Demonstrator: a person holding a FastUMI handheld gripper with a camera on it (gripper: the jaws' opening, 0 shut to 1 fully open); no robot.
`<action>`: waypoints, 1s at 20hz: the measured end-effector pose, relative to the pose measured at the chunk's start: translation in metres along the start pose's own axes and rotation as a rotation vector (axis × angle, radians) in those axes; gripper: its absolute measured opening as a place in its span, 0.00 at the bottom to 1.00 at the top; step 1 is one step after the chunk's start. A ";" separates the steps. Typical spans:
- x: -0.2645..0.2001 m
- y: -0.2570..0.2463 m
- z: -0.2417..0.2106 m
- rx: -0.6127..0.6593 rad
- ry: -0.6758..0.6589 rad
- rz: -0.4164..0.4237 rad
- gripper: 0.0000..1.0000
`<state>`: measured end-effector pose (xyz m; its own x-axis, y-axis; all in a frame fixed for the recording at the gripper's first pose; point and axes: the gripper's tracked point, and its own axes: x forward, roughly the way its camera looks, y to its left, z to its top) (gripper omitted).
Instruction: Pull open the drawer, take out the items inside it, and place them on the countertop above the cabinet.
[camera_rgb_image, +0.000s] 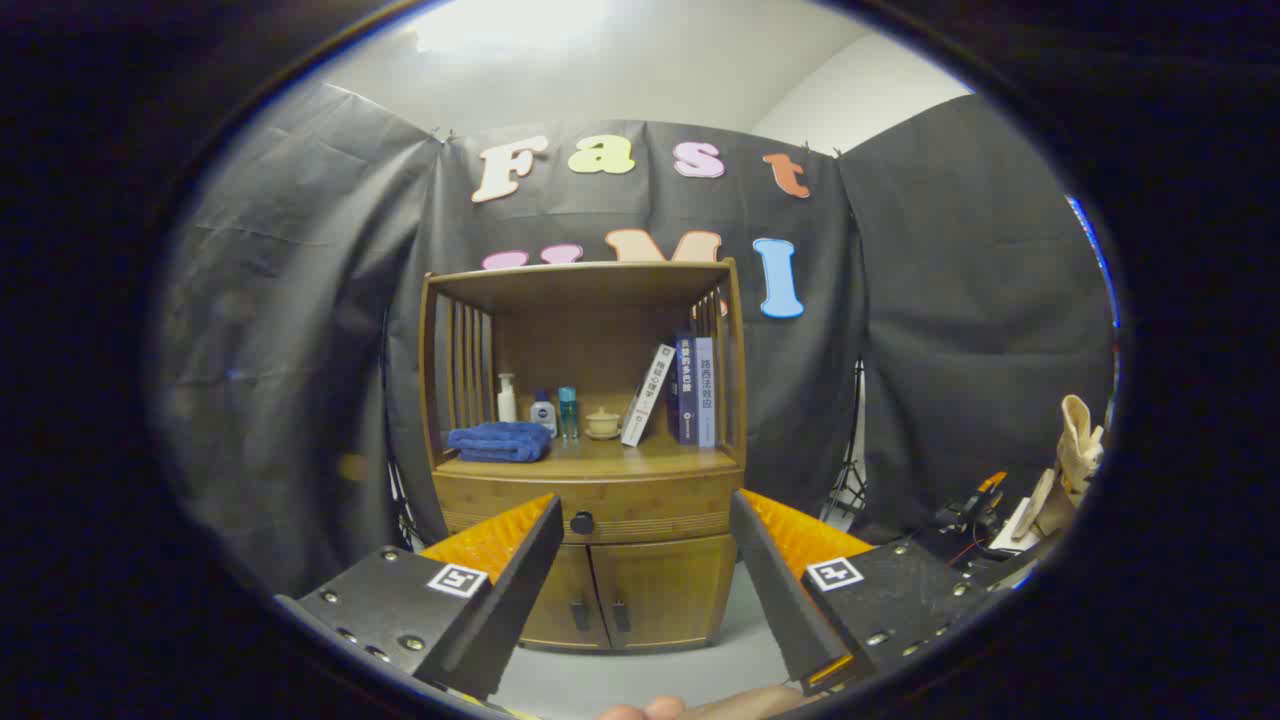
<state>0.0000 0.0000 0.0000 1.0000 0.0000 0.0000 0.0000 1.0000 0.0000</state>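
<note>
Open floor (640, 680) lies ahead of the spread hand-held gripper (645, 510); a towel (498, 441), bottles (541, 411) and books (685, 392) crowd the countertop (650, 460).

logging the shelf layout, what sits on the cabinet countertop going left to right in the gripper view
Folded blue towel → white pump bottle → small white bottle with blue label → clear blue bottle → small cream lidded cup → leaning white book → upright dark blue book → pale blue book.

Black-draped booth under a pale ceiling

Creased black cloth (300, 330) hangs as walls on all sides, a bright ceiling light (510, 25) glowing above; pale grey floor (660, 680) below, and a light stand (850, 470) against the cloth.
</note>
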 end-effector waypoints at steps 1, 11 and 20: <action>0.001 0.000 0.001 0.002 -0.003 -0.001 1.00; 0.005 0.007 0.002 -0.002 -0.010 0.014 1.00; 0.032 0.016 -0.017 -0.010 0.023 0.006 1.00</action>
<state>0.0316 0.0163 -0.0173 0.9997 0.0061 -0.0231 -0.0064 0.9999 -0.0101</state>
